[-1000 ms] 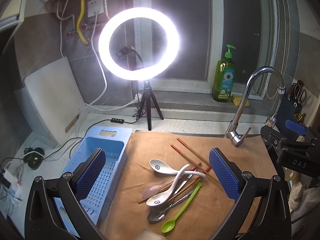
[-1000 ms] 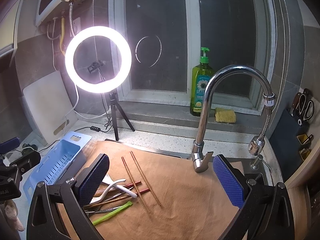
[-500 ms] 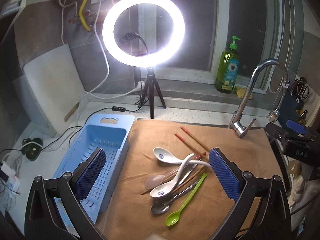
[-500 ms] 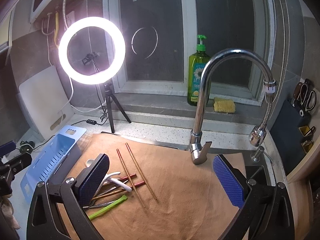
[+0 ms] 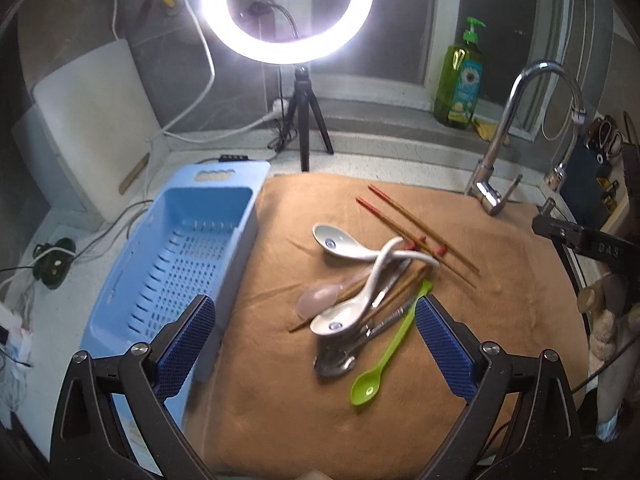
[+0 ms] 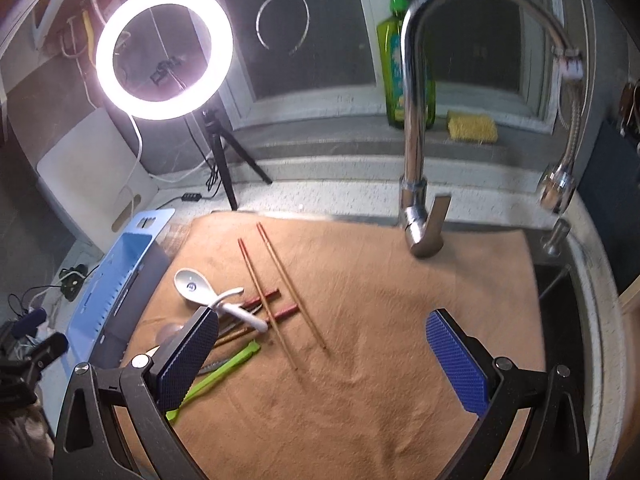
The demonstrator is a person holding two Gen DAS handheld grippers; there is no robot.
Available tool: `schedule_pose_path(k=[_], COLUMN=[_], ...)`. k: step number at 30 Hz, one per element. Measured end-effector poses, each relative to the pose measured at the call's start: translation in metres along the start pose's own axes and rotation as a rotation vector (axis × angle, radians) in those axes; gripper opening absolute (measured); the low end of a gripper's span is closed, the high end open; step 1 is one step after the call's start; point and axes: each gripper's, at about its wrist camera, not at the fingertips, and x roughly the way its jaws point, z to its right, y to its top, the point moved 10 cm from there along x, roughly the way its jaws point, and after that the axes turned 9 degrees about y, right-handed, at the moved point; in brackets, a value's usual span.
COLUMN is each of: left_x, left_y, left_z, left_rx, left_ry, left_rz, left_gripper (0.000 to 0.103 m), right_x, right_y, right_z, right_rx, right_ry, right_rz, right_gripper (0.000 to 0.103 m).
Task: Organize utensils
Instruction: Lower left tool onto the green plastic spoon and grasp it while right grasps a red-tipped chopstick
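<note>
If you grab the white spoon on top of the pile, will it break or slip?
The white spoon looks ceramic and glossy, so probably stiff, slippery and breakable. It rests across chopsticks and a metal spoon, so lifting it may shift those.

Cloth, plastic, ceramic, wood and chrome around the brown cloth (image 5: 500, 280)

The brown cloth is lying matt and softly napped, creasing in places; on it the two white spoons (image 5: 352, 312) are gleaming like glazed ceramic, the green spoon (image 5: 384, 360) is looking like smooth plastic, the metal spoon (image 5: 336, 362) is shining dully, and the chopsticks (image 5: 416, 228) are showing bare wood with red-lacquered ends. Left of the cloth, the blue basket (image 5: 176, 240) is reading as matt moulded plastic with slots. Behind the cloth, the faucet (image 6: 416, 120) is glinting as polished chrome and the sponge (image 6: 472, 128) is looking coarse. Both grippers' pads (image 6: 456, 360) are showing a blue, finely ribbed texture on matt black frames.
</note>
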Motion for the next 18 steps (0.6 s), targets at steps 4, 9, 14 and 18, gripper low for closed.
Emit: schedule_pose_path(k=[4, 9, 14, 18], left_x=[0.006, 0.013, 0.021, 0.024], left_y=[-0.016, -0.033, -0.05, -0.059], left_z=[0.013, 0.026, 0.036, 0.04], left_rx=[0.026, 0.052, 0.064, 0.078], left_ry=[-0.03, -0.071, -0.122, -0.143], left_rz=[-0.037, -0.08, -0.126, -0.15], left_gripper=[0.095, 0.087, 0.081, 0.073], right_x=[0.01, 0.02, 0.038, 0.05], right_y=[-0.008, -0.017, -0.033, -0.047], right_z=[0.003, -0.004, -0.018, -0.029], right_rx=[-0.003, 0.004, 0.059, 0.083], right_ry=[0.006, 0.068, 0.16, 0.198], right_rz=[-0.038, -0.093, -0.182, -0.236], right_gripper=[0.099, 0.091, 0.075, 0.065])
